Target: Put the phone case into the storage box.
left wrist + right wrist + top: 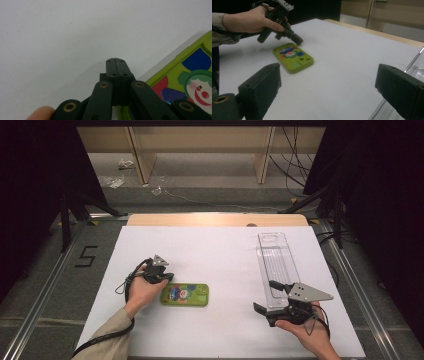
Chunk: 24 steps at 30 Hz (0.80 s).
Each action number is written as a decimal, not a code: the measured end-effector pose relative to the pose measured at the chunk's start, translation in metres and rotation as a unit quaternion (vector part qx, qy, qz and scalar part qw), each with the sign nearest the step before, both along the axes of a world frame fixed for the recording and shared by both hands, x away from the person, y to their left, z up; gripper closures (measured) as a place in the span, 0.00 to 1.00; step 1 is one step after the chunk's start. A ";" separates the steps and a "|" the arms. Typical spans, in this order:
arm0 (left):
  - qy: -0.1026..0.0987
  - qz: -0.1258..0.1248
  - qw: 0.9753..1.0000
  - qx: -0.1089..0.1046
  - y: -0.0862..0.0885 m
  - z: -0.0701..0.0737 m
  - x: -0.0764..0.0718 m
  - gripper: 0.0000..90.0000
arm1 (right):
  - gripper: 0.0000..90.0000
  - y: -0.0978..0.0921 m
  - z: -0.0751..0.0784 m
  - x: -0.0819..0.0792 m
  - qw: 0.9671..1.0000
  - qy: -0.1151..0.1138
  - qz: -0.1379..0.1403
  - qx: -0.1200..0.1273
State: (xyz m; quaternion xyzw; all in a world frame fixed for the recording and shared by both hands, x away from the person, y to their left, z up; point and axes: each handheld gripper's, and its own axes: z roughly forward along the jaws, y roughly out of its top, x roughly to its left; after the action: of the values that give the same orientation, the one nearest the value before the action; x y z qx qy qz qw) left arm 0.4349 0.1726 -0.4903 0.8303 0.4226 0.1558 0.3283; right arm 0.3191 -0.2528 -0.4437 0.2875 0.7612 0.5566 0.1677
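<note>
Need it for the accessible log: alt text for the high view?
Left gripper, jaws shut, rests its tip at the far left edge of a green phone case on a white table. Right gripper is open at the near end of a clear plastic tray.

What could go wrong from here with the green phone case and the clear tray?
The left gripper has its jaws shut at the edge of the green phone case, so it may push the case across the white table rather than grasp it. The right gripper, jaws open beside the clear tray, might nudge it.
</note>
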 end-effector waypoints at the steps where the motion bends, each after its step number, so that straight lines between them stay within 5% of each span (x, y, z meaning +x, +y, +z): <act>1: 0.000 -0.001 1.000 0.000 0.000 0.000 0.000 1.00 | 0.08 0.000 0.000 0.000 1.000 0.000 0.000 0.000; 13: -0.002 -0.023 1.000 0.014 0.005 0.001 -0.016 1.00 | 0.09 -0.001 0.000 0.000 1.000 0.000 -0.002 0.001; 24: -0.001 -0.050 0.998 0.032 0.002 0.002 -0.046 1.00 | 0.09 -0.001 0.001 -0.001 1.000 0.000 -0.002 0.001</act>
State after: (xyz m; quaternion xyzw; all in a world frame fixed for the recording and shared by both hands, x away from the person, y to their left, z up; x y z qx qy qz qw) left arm 0.3890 0.1741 -0.4880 0.8604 0.3753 0.1533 0.3089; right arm 0.3186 -0.2541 -0.4429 0.2894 0.7601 0.5569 0.1683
